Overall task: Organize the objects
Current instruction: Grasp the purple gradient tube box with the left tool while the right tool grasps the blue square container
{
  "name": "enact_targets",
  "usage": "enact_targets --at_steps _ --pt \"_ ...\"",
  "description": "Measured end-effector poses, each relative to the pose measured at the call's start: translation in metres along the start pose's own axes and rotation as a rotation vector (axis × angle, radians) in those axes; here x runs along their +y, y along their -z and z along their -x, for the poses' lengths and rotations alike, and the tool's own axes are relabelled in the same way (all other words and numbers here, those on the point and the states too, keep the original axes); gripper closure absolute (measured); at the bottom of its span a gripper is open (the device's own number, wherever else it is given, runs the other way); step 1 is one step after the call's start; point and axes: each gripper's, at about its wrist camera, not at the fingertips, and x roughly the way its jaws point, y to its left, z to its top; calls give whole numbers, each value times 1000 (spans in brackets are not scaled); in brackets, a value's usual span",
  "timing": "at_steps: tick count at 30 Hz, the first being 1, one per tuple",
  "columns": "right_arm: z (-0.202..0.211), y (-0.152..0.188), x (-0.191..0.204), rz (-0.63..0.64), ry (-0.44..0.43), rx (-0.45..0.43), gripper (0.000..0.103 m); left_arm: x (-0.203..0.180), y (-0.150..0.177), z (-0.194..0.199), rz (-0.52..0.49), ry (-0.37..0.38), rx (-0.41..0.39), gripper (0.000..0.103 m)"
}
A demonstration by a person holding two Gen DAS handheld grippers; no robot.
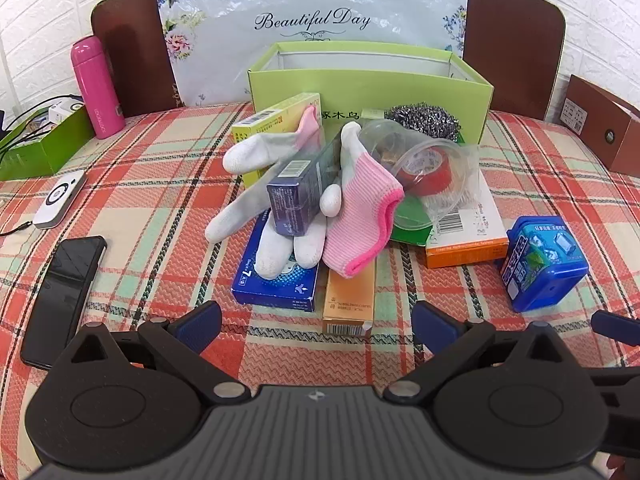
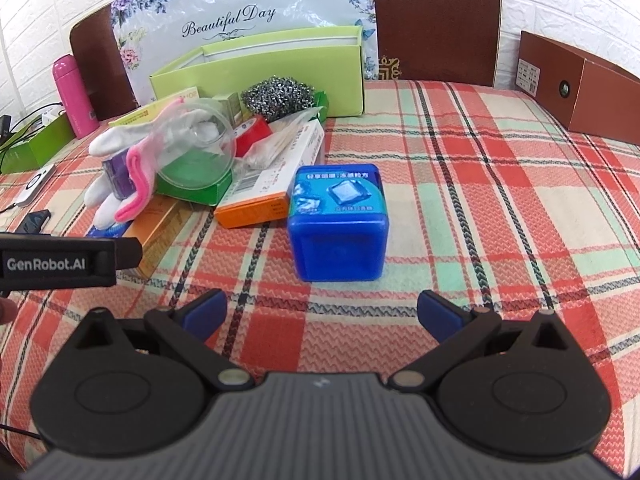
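Note:
A pile lies on the plaid cloth before an open green box [image 1: 368, 88] [image 2: 256, 64]: white-and-pink gloves [image 1: 352, 208] [image 2: 136, 184], a purple carton [image 1: 296, 196], a blue carton [image 1: 276, 284], a gold carton [image 1: 350, 304], a clear plastic cup [image 1: 432, 160] [image 2: 200, 140], red tape [image 1: 430, 172], a steel scourer [image 1: 424, 120] [image 2: 278, 94], an orange-edged box [image 1: 466, 240] [image 2: 256, 204]. A blue gum tub [image 1: 546, 262] [image 2: 340, 224] stands apart at the right. My left gripper [image 1: 316, 326] is open, just short of the gold carton. My right gripper [image 2: 322, 314] is open, just short of the tub.
A pink bottle [image 1: 96, 88], a green tray with cables [image 1: 36, 144], a white device [image 1: 60, 200] and a black phone [image 1: 64, 296] lie at the left. A brown box [image 2: 576, 88] stands at the right. A chair back with a floral bag [image 1: 312, 20] is behind.

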Motion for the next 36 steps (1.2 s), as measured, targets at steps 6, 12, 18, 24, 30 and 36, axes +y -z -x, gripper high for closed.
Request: enact_targets --at_steps 6,12,18,24,30,36 --pt "-5 -1 -5 -22 21 -1 0 -3 -1 -1 -10 -9 6 0" --pt "-6 -1 -8 -30 24 -17 0 -4 -2 -2 -14 -12 10 0" --pt "-3 -3 -10 -14 36 -87 0 5 -5 4 10 30 -50 0" --pt "-4 -3 -7 48 4 -156 0 24 -27 0 26 100 -132 6" --pt "-8 -3 -4 64 6 -145 0 63 -35 -6 144 206 -144 19" --pt "-9 -11 -7 28 5 -182 0 84 -35 -1 200 324 -203 25"
